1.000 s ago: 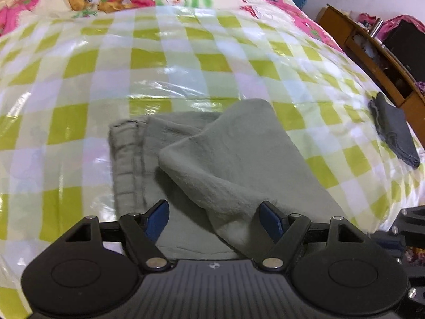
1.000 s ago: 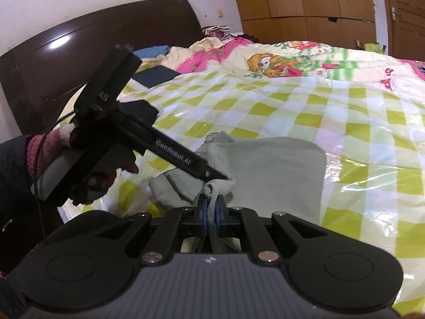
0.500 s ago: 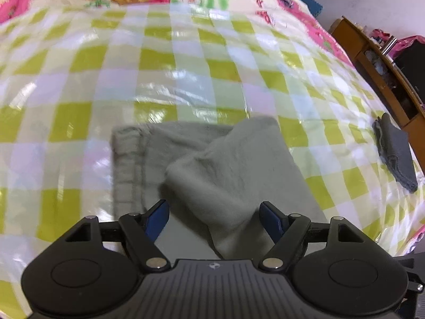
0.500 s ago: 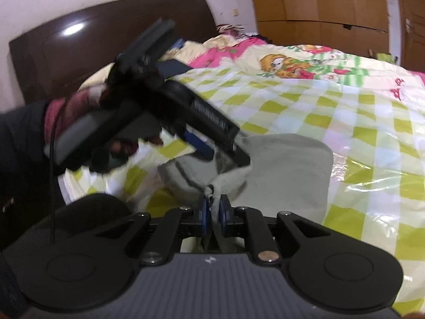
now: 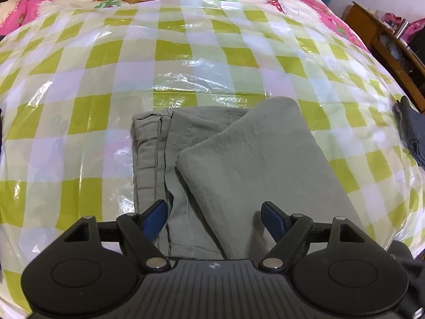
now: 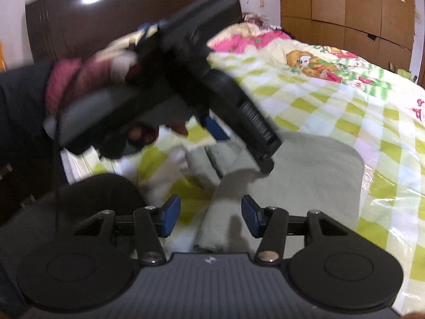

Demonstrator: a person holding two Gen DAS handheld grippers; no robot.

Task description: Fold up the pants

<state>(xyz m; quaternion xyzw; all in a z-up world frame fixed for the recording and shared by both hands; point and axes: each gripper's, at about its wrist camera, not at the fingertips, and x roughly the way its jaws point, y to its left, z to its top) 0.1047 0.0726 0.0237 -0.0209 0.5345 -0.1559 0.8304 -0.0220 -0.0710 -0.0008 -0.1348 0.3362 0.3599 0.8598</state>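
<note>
Now released: grey pants (image 5: 239,159) folded on checked bedspread (image 5: 79,106) ahead of wide-apart left gripper (image 5: 213,216) and opening right gripper (image 6: 211,216), nothing clamped; likely risk, skewed top flap slipping if snagged.

My right gripper (image 6: 209,214), a second ago pinched shut on a bunched corner of the grey-green pants (image 5: 247,164), is now opening; the fabric lies loose between its blue pads, touching neither. The lifted fold has dropped flat onto the pants. My left gripper (image 6: 240,146) has swung higher above the pants, blurred.
</note>
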